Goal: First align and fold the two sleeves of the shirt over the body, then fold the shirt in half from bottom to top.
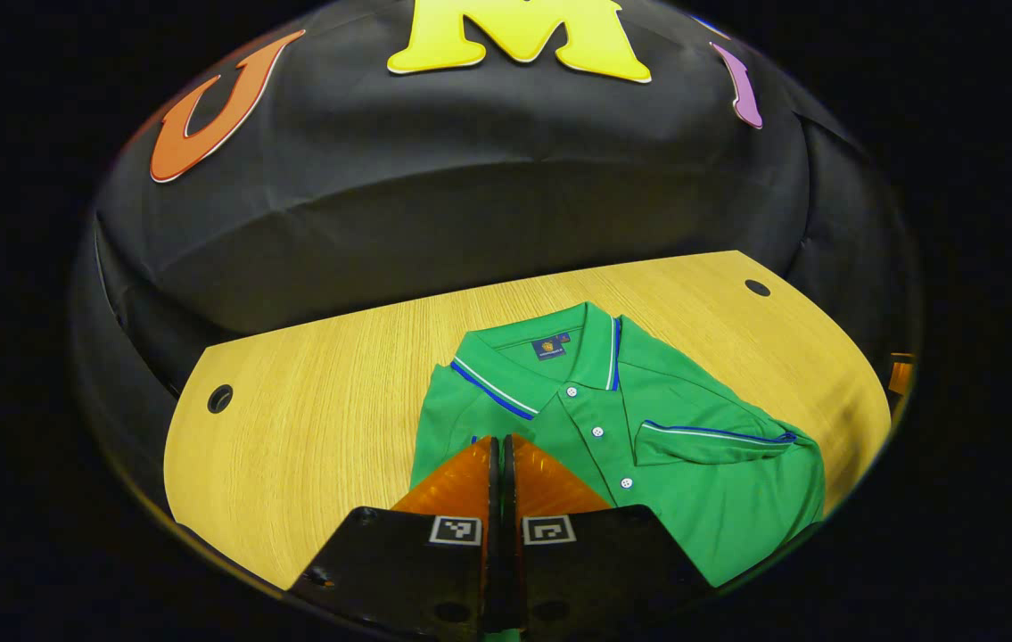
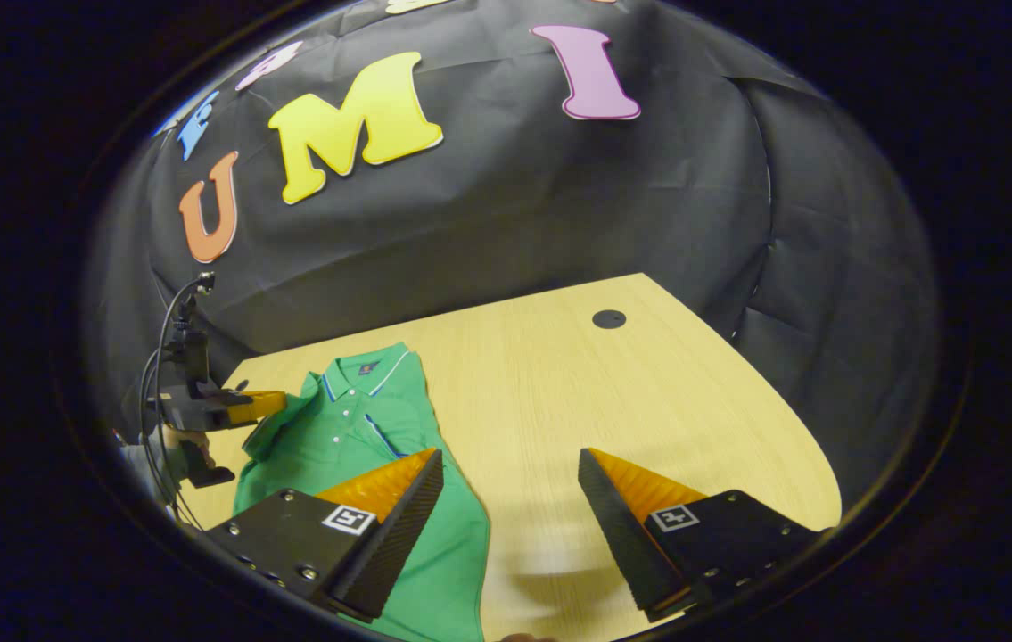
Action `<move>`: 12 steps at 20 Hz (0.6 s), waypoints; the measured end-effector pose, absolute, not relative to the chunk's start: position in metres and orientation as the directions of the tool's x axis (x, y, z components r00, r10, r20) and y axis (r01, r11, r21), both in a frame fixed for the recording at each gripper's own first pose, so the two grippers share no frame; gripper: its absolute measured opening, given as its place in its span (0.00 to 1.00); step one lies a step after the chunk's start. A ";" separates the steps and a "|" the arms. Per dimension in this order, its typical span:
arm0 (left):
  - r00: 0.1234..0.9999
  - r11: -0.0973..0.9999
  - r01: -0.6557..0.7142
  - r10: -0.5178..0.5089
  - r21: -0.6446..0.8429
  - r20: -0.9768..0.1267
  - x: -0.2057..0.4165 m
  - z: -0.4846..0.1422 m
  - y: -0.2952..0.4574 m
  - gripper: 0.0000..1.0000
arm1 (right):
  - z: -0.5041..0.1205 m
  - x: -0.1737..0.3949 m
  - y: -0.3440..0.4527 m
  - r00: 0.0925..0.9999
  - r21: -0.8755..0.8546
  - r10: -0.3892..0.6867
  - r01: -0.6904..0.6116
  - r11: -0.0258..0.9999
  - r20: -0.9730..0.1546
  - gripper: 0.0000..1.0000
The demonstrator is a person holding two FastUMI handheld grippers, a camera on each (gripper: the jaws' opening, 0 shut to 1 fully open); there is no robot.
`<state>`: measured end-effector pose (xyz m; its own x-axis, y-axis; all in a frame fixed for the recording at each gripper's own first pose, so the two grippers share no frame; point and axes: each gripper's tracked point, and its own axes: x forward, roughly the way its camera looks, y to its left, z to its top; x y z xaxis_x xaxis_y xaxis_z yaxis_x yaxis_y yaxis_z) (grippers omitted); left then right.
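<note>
Green shirt (image 1: 639,446) flat on surface (image 1: 309,419), one sleeve (image 1: 711,439) folded over body. My left gripper (image 1: 502,464): jaws pressed together over other sleeve. My right gripper (image 2: 510,499): jaws spread, off shirt. I judge second sleeve fold next.

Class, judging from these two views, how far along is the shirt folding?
Done: one sleeve lies folded across the green shirt. In hand: the left gripper, jaws together, sits at the other sleeve; whether it pinches cloth is unclear. The right gripper hangs open over the table. Left: that second sleeve, then the bottom-to-top fold.
</note>
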<state>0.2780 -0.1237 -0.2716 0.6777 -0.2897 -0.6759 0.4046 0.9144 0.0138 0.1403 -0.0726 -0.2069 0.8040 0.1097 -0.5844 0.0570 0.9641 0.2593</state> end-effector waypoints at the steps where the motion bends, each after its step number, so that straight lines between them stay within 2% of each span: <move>1: 0.668 0.909 0.417 -0.305 0.003 -0.679 0.277 -0.273 -0.129 0.03 | -0.207 0.140 -0.072 0.803 0.259 0.111 0.055 0.964 -0.585 0.95; 3: 0.641 0.897 0.441 -0.314 0.002 -0.701 0.270 -0.275 -0.129 0.04 | -0.207 0.139 -0.071 0.804 0.256 0.113 0.051 0.965 -0.584 0.95; 4: 0.648 0.902 0.432 -0.301 0.013 -0.700 0.272 -0.277 -0.131 0.09 | -0.207 0.139 -0.070 0.804 0.258 0.115 0.049 0.965 -0.584 0.95; 6: 0.684 0.912 0.409 -0.284 0.030 -0.672 0.274 -0.278 -0.128 0.95 | -0.206 0.138 -0.068 0.805 0.260 0.119 0.045 0.965 -0.581 0.95; 7: 0.692 0.914 0.405 -0.285 0.030 -0.663 0.270 -0.269 -0.126 0.99 | -0.205 0.138 -0.068 0.807 0.258 0.119 0.043 0.965 -0.578 0.95; 12: 0.712 0.924 0.382 -0.281 0.019 -0.644 0.217 -0.252 -0.103 0.99 | -0.210 0.118 -0.056 0.792 0.270 0.146 0.025 0.963 -0.593 0.95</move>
